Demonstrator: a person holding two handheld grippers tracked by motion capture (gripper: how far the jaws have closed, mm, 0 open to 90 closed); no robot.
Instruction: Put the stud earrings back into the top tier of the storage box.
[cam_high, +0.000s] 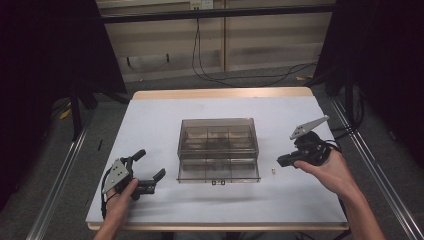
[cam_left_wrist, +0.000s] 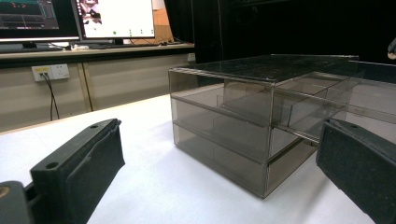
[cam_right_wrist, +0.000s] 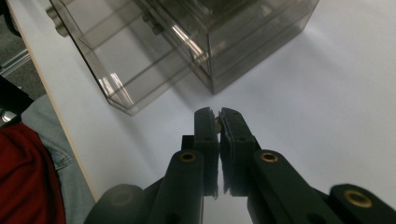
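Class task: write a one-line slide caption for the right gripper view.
Right gripper, fingers pinched on a tiny object, above the white table beside a smoky clear drawer box with one drawer pulled out.

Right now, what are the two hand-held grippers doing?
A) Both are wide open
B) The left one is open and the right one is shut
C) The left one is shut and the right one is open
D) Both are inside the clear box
B: the left hand-held gripper has its jaws spread wide apart beside the clear drawer box, while the right hand-held gripper has its jaws pressed together.
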